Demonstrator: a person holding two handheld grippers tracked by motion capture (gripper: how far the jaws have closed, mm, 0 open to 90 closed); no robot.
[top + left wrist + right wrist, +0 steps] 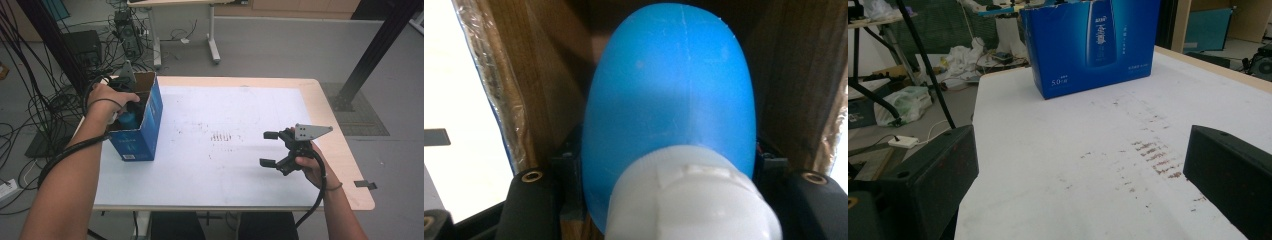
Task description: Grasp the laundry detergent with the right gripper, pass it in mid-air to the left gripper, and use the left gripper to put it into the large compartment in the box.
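Nearest the lens in the left gripper view, a white cap (694, 200) is seen, screwed on a blue bottle (669, 95) that is clamped between the two black jaws of the left tool (669, 175). Brown cardboard walls are seen on both sides of the bottle, so it is judged to be inside the blue box (142, 127), with its rounded end pointing deeper in. From the high view, the left tool (125, 107) is seen lowered into the open top of that box, which stands near the left edge of the bench (225, 165).

The right tool (272, 148) is held over the right part of the bench, well apart from the box, with its jaws spread wide and nothing between them; in the right gripper view the box (1093, 42) is seen ahead across the stained white sheet (1088, 165).

The step in hand is judged to be either the lowering of the bottle into the box or its lifting out; which of the two cannot be told. For it to be done well, the bottle should be kept in line with the box walls so that the cardboard is not scraped or caught. The grip should be kept firm, since smooth plastic may slip. The box is light and could tip or slide, so it might be steadied by the free right tool.
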